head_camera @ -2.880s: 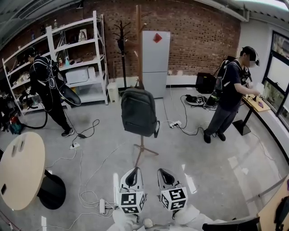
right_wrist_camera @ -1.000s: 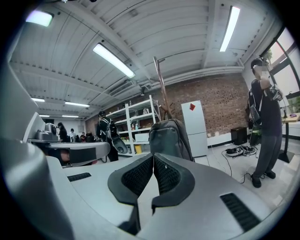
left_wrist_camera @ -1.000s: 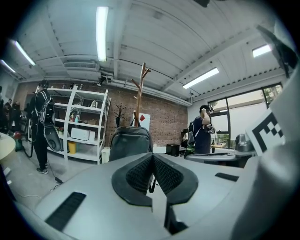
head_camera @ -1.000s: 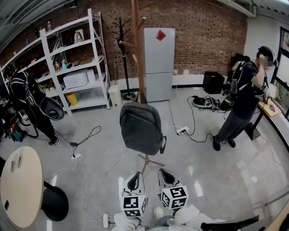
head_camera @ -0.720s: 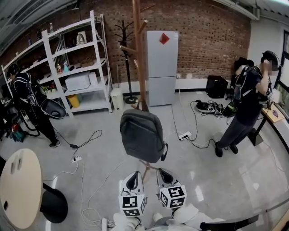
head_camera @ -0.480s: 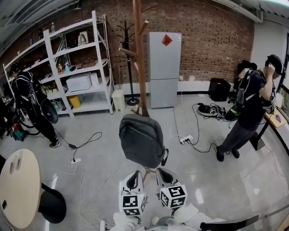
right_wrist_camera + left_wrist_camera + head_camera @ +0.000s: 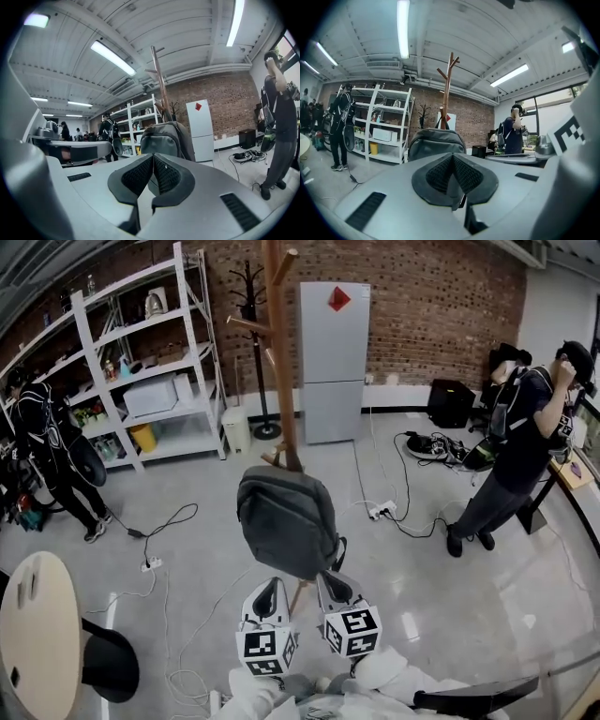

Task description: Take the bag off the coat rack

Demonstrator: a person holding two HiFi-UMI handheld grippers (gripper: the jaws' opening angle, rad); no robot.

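"Where was the bag (image 7: 286, 521) when you looked?"

"I saw it hanging on the coat rack (image 7: 277, 352), low on the pole. It was a dark grey backpack, upright, zipped shut, with its rounded front toward me."

"And the rack itself?"

"I made out a tall brown wooden post with short pegs angling upward near the top. The bag covered its lower part — only a bit of a wooden leg showed beneath."

The bag (image 7: 286, 517) hangs on the coat rack (image 7: 276, 343), left tool (image 7: 267, 591) and right tool (image 7: 329, 581) near it.
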